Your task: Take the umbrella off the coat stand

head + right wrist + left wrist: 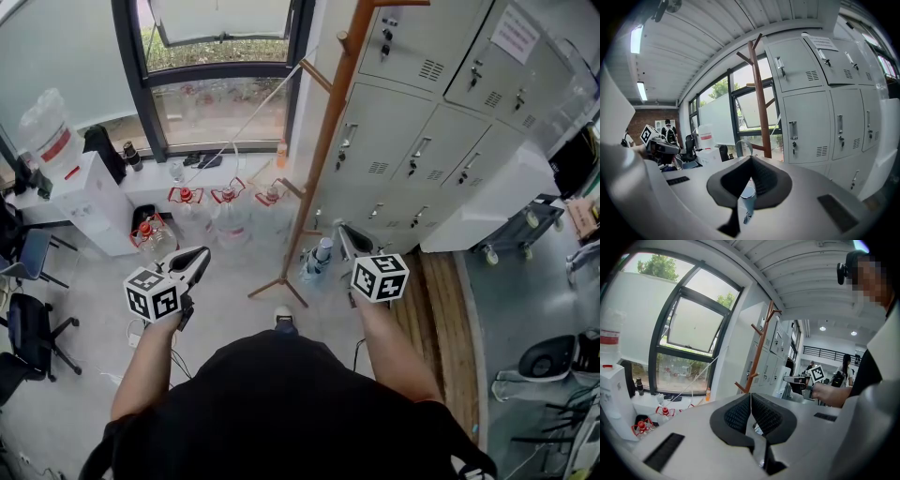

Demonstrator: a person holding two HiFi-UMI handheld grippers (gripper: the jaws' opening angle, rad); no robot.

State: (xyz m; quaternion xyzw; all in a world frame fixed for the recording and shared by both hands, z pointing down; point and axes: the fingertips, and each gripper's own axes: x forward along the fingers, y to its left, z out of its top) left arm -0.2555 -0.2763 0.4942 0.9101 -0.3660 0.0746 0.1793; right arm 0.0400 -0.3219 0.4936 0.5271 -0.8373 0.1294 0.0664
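The brown wooden coat stand (323,141) rises in front of the grey lockers, and it also shows in the left gripper view (759,350) and the right gripper view (759,93). A pale folded umbrella (319,255) hangs low beside its pole, just above the feet. Its curved handle (742,146) shows just beyond the right jaws, near a lower peg. My left gripper (202,253) is shut and empty, left of the stand. My right gripper (345,231) is also shut and empty, close to the umbrella's right side without touching it.
Grey lockers (441,122) stand behind and right of the stand. Several large water bottles (225,211) sit on the floor under the window. A white water dispenser (94,197) and office chairs (33,328) are at the left. A wheeled trolley (525,225) is at the right.
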